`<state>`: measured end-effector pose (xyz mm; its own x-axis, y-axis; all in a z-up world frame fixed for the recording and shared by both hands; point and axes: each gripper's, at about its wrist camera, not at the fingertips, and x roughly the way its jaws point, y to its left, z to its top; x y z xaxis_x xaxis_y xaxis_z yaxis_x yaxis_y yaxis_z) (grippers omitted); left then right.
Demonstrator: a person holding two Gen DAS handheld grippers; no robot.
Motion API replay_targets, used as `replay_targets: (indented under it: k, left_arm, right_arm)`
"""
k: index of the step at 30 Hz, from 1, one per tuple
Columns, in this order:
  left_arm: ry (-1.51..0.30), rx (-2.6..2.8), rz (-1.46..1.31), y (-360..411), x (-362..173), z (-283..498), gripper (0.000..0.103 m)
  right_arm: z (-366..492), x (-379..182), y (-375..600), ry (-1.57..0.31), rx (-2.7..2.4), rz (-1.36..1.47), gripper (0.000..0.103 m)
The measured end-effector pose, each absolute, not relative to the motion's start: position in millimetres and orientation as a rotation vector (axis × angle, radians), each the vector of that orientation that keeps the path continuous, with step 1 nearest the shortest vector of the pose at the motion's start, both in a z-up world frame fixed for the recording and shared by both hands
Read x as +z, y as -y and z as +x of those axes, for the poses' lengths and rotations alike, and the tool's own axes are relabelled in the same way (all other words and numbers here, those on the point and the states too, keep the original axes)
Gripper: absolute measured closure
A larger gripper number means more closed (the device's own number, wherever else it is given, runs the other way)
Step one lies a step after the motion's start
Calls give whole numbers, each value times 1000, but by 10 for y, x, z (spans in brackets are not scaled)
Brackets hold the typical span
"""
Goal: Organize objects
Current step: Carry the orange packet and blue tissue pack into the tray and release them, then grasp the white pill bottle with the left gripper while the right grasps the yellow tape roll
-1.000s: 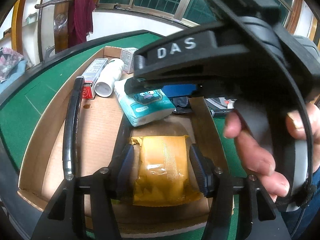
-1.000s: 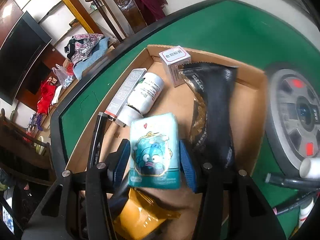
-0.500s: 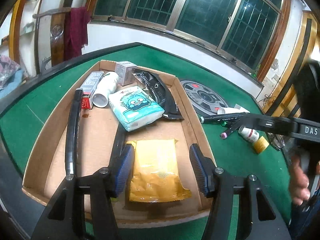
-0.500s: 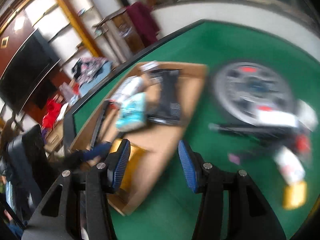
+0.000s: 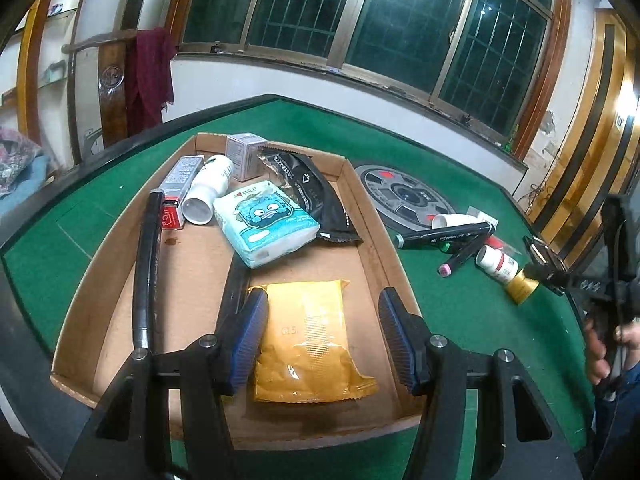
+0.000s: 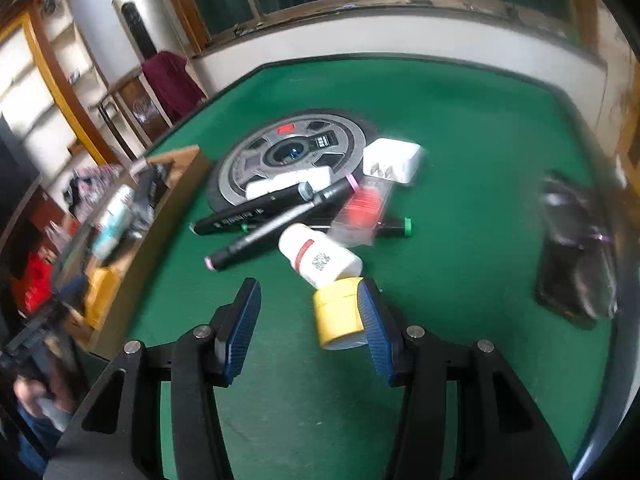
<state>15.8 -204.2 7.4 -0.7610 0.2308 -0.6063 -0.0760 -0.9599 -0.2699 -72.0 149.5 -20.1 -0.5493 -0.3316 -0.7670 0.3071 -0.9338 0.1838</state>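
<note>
Both grippers gape half-spread and empty: left gripper (image 5: 320, 336) over yellow packet (image 5: 310, 342), right gripper (image 6: 306, 326) beside yellow jar (image 6: 338, 316).

Home room, green felt table (image 5: 460, 152), barred windows (image 5: 400, 20), wooden shelves (image 6: 44, 92)

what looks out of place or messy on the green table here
A loose pile sits outside the cardboard tray: markers crossed over each other, a white bottle tipped on its side against a yellow jar, partly over the weight plate.
</note>
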Motion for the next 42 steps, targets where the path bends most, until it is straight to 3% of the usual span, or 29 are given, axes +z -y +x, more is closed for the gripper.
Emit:
replay_targets:
  k: [5,7,8,17,24,30,38,42]
  left_arm:
    - [372,2798,-963,2061,103,229,51]
    - [400,2766,-964,2040,116,253,51]
    - [420,2751,-965,2022,130,255,51]
    - [518,2445,-977,1399,556,90,51]
    - [749,2222,-1381,484,346,-693,51]
    - [929,2178,-1489,147,58,-1043,52]
    - [924,2271,-1554,-100,-131,-1220,52]
    - [720,2343,-1543,-199,-100,-1278,58]
  right_arm:
    - [-777,-354,-1507,-26,-2517,1281,55]
    - [-815,-416,-1541,22,-2493,1289,58]
    - [-834,-456,-1545,32,-2476,1314,66]
    - [-708,-323,-1853,230,-2478,1317,66]
    - [-568,-134,-2306,380,-2551,1231,66]
    - [-639,-132,-2555,572,-2544,1235,66]
    - [-642,-97,-2595,692,-2483,1217,65]
    - [-607,-49,-2534,678,-2475,1192,65]
